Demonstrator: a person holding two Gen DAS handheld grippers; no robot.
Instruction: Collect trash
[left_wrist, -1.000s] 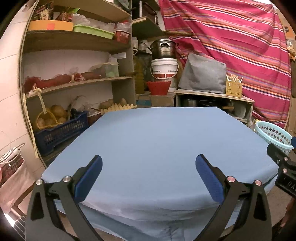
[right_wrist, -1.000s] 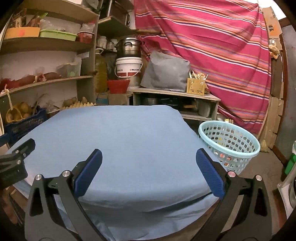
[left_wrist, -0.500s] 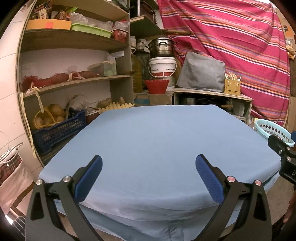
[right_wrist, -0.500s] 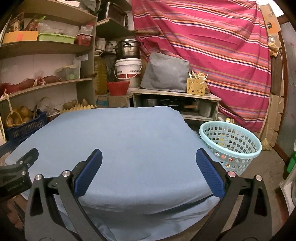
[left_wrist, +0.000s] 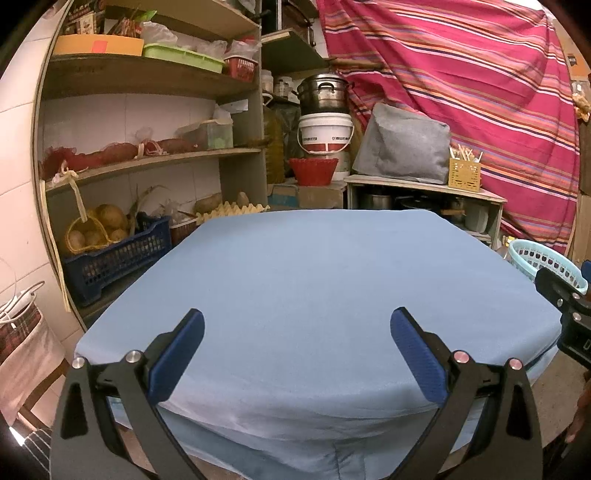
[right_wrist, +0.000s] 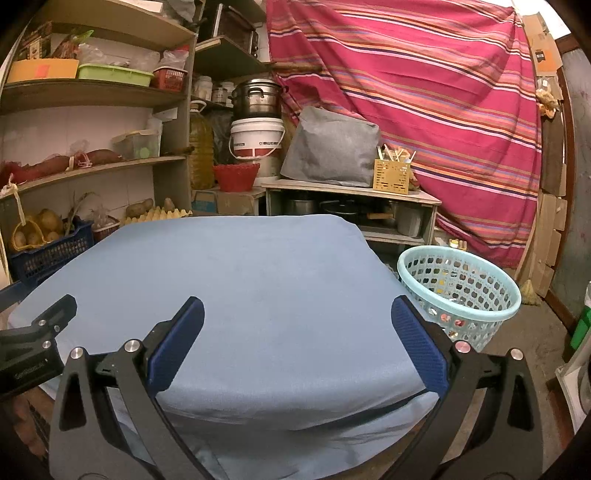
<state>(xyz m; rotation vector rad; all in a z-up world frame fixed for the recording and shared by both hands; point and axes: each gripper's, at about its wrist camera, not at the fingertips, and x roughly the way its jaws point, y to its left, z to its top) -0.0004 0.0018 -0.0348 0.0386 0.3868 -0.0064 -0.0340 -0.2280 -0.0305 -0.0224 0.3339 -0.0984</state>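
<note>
A table under a light blue cloth fills both views, its top showing no loose items. My left gripper hovers open over the near edge, nothing between its blue pads. My right gripper is open too, held over the table's near right corner. A pale turquoise perforated basket stands on the floor right of the table with small bits of trash inside; its rim shows in the left wrist view. Each gripper's black frame edges into the other's view.
Wooden shelves with crates, produce and boxes line the left wall. A low cabinet with pots, a grey bag and a yellow utensil holder sits behind the table. A striped red curtain covers the back wall.
Both grippers have drawn back and dropped slightly, so the table looks a little farther and flatter. Both stay open and hold nothing.
</note>
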